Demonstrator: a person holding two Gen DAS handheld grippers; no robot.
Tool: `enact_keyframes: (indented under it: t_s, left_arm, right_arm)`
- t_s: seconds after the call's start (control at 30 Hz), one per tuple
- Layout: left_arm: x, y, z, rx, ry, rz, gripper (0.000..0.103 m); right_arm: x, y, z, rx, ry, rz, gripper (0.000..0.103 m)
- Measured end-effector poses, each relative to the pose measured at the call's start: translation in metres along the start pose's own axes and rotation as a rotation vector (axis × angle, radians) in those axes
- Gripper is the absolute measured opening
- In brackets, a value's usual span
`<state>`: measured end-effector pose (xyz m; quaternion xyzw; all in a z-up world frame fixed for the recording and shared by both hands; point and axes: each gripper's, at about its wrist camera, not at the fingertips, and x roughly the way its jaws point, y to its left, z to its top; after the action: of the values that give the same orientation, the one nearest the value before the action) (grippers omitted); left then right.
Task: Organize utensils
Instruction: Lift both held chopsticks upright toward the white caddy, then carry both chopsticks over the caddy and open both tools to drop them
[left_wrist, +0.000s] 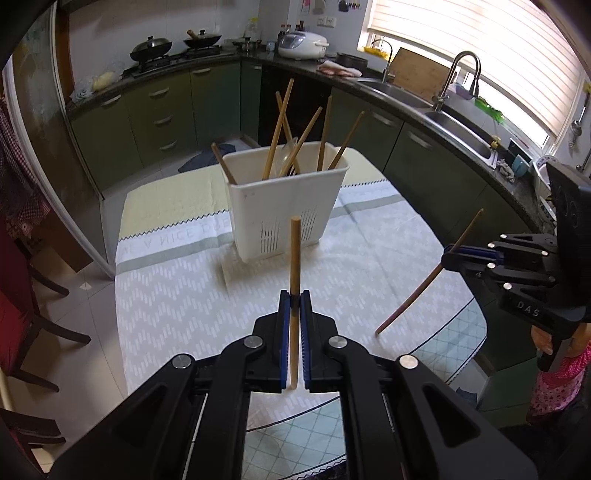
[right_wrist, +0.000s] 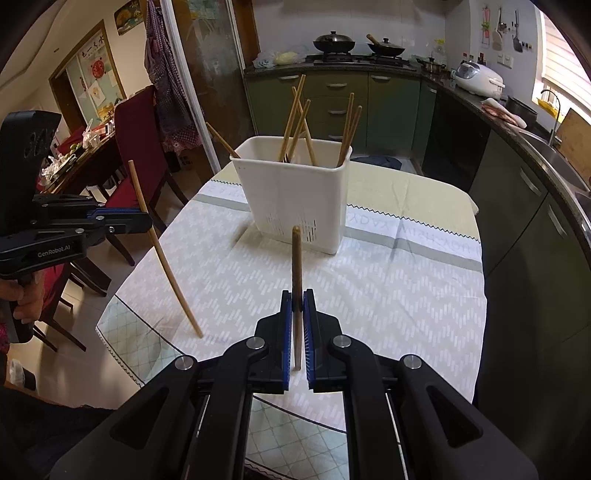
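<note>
A white slotted utensil holder stands on the table with several wooden chopsticks leaning in it; it also shows in the right wrist view. My left gripper is shut on a light wooden chopstick, held upright above the cloth in front of the holder; the right wrist view shows this gripper and chopstick at left. My right gripper is shut on a darker chopstick, also short of the holder; the left wrist view shows it with its chopstick at right.
A grey-and-yellow patterned cloth covers the glass table. Kitchen counters with a sink, stove with woks and a rice cooker curve behind. Dark chairs stand at the table's side.
</note>
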<state>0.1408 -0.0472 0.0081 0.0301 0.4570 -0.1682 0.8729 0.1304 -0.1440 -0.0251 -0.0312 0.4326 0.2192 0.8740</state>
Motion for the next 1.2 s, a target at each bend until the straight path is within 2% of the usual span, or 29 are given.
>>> enact_keyframes:
  t_s: [0.47,0.67,0.83,1.07,1.2]
  left_arm:
    - [-0.043,-0.006,0.036,0.007,-0.108,-0.014,0.005]
    - [-0.08,-0.006,0.073,0.015,-0.229,0.006,0.005]
    - [-0.098,0.002,0.108,-0.022,-0.336,0.025,0.005]
    - [-0.091,0.011,0.146,-0.052,-0.428,0.05,0.005]
    - [-0.058,0.013,0.155,-0.051,-0.398,0.085,0.005]
  right_arm:
    - [-0.018,0.004,0.013,-0.025,-0.034,-0.009,0.007]
    - [-0.024,0.008,0.016,-0.038,-0.045,-0.011,0.007]
    - [-0.025,0.007,0.017,-0.041,-0.044,-0.011,0.007]
    - [-0.028,0.005,0.017,-0.04,-0.043,-0.017,0.007]
    - [-0.032,0.002,0.018,-0.035,-0.051,-0.016,0.007]
